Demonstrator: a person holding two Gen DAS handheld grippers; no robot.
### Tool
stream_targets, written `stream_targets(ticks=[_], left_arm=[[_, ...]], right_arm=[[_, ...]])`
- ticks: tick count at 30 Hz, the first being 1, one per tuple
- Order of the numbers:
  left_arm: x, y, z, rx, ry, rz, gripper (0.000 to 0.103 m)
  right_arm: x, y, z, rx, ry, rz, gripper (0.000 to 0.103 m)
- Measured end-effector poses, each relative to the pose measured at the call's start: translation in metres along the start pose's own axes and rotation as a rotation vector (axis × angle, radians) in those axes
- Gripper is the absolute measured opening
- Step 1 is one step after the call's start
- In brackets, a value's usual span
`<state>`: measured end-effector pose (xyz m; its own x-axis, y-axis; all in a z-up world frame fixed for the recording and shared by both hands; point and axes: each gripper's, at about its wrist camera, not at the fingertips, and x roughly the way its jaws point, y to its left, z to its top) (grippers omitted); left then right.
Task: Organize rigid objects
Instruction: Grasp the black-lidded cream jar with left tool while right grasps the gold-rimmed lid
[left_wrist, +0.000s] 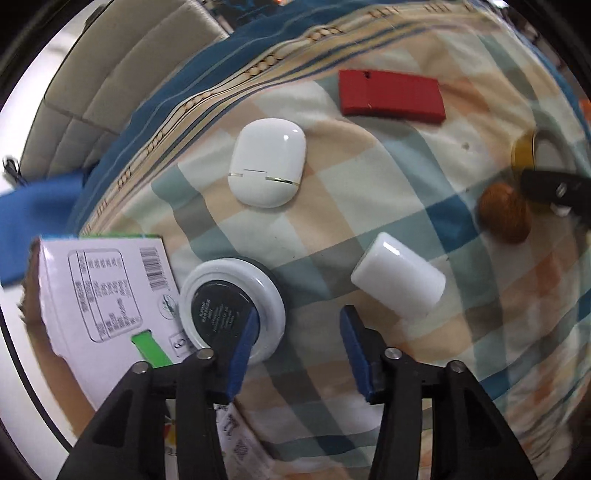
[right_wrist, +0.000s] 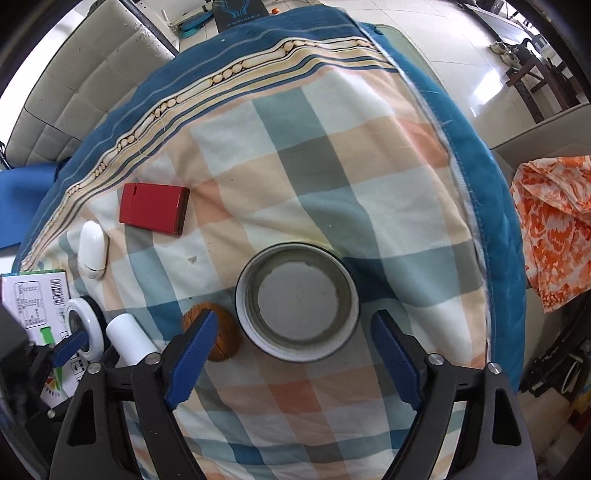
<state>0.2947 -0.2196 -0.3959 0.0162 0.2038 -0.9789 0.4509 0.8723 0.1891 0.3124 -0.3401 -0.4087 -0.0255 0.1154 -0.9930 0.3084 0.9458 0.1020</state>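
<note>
On the checked cloth (right_wrist: 332, 166) lie a red flat box (left_wrist: 391, 96) (right_wrist: 153, 208), a white rounded case (left_wrist: 267, 162) (right_wrist: 92, 251), a white cylinder (left_wrist: 399, 275) (right_wrist: 131, 338), a white-rimmed black disc (left_wrist: 214, 299) (right_wrist: 86, 325), a brown walnut-like ball (left_wrist: 504, 212) (right_wrist: 225, 339) and a round open tin (right_wrist: 297, 306) (left_wrist: 543, 147). My left gripper (left_wrist: 299, 354) is open over bare cloth, disc to its left, cylinder to its right. My right gripper (right_wrist: 295, 358) hangs open above the tin, its pads wider than the rim and not pressing it.
A white printed carton (left_wrist: 103, 295) (right_wrist: 33, 299) sits at the cloth's left edge beside the disc. A cream sofa (left_wrist: 110, 74) stands behind. An orange patterned cloth (right_wrist: 554, 229) lies off the right edge, and a blue cloth (left_wrist: 33, 221) at the left.
</note>
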Motion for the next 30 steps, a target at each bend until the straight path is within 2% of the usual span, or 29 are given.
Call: stream_targets(ticks=[3,4,6,9,14,16,18,21,23,26,30], left_arm=[[0.003,0.02,0.006,-0.039,0.002,-0.058,0.063],[0.004,0.023,0.009,-0.04,0.009,-0.076,0.064],[0.009,0.032,0.016,-0.032,0.046,-0.088,0.073],[0.018,0.04,0.027,-0.022,0.088,-0.099,0.075],[0.024,0.038,0.051,0.025,0.121,-0.022,0.077],[0.027,0.036,0.057,0.058,0.123,0.018,0.077],[0.031,0.022,0.06,0.133,0.151,0.078,0.078],[0.048,0.01,0.064,0.268,0.231,0.135,0.085],[0.056,0.007,0.065,0.31,0.272,0.149,0.085],[0.055,-0.003,0.066,0.328,0.293,0.15,0.084],[0.062,-0.013,0.059,0.359,0.309,0.184,0.076]], right_arm=[[0.008,0.003,0.003,0.004,0.022,0.002,0.083],[0.011,0.004,0.004,-0.001,0.03,-0.004,0.083],[0.014,0.006,0.004,-0.013,0.039,-0.011,0.083],[0.016,0.006,0.003,-0.024,0.05,-0.019,0.083],[0.014,-0.003,0.002,-0.014,0.058,0.002,0.083],[0.015,-0.026,-0.012,-0.019,0.061,0.008,0.082],[0.013,-0.032,-0.013,-0.026,0.063,0.006,0.082],[0.011,-0.051,-0.009,-0.032,0.068,0.001,0.082],[0.011,-0.056,-0.009,-0.034,0.068,0.0,0.082],[0.014,-0.059,-0.01,-0.042,0.069,-0.008,0.082],[0.006,-0.062,-0.013,-0.051,0.074,-0.008,0.082]])
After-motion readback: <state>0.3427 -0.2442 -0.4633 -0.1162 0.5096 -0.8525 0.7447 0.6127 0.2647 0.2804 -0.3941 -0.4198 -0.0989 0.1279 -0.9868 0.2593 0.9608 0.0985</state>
